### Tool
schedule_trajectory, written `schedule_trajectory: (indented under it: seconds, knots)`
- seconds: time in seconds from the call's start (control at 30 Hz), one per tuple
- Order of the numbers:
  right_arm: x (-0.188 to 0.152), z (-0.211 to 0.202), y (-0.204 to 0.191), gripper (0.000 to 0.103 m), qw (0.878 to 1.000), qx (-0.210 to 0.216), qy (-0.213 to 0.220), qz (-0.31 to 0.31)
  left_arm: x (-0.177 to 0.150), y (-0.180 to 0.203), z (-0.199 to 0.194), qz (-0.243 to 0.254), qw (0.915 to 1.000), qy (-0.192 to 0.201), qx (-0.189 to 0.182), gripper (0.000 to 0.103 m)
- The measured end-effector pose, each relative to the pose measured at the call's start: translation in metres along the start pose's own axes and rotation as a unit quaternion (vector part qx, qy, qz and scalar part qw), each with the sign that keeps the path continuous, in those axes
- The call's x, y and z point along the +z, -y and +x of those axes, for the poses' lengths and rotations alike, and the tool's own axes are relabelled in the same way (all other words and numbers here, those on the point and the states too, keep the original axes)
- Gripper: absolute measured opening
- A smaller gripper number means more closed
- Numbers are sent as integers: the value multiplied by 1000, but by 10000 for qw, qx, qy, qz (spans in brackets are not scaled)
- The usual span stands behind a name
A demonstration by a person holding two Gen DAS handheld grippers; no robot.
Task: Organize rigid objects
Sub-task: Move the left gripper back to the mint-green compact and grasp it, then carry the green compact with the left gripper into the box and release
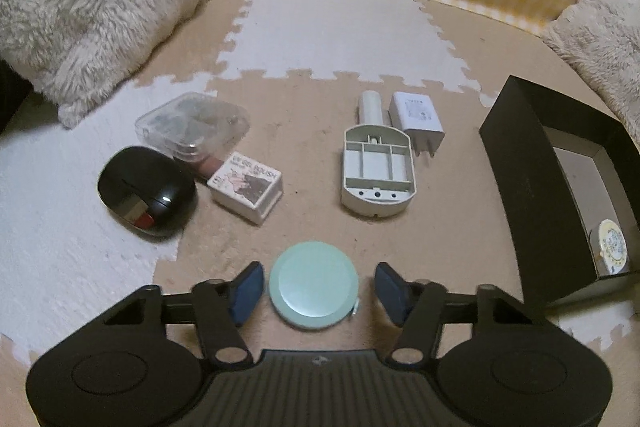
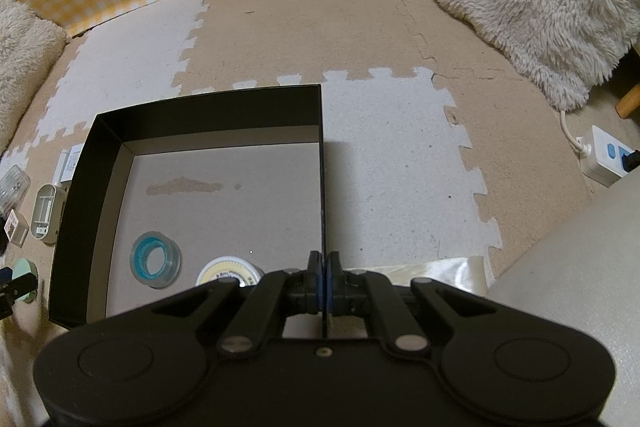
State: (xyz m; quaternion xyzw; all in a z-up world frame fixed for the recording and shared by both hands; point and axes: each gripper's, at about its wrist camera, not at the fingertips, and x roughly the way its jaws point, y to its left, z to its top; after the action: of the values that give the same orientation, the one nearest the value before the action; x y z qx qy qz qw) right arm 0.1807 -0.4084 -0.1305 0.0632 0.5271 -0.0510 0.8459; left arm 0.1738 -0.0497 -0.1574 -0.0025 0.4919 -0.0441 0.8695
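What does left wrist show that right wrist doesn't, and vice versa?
Left wrist only: black mouse, the left gripper with its fingers straddling the mint round case, a gap visible at the right one.

Right wrist only: blue tape roll inside the box, power strip, right gripper shut on the black box wall.

Both: the black box, round tin inside it, grey battery holder, white charger, clear plastic case, mint case.
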Motion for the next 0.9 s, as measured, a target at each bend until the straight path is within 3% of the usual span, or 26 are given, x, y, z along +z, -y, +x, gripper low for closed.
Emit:
schedule_trajectory:
  seconds: [0.07,0.33,0.47,0.7,0.9]
  knots:
    - [0,0,0,2,10000,2,0,4,-1,1,1,10,10000,-26,32,51]
    - [0,0,0,3,10000,1,0,3,0,2,1,-35,10000,10,44,51]
    - [0,0,0,3,10000,1,-1,2,6,4,-9,-71,9997,213,-45,51]
    - [0,0,0,3,10000,11,-3,4,25,34,-48,181,9938,956,-545,51]
    - [0,0,1,3,10000,8,2,-4,24,80,-66,701,9844,1144,-1143,51]
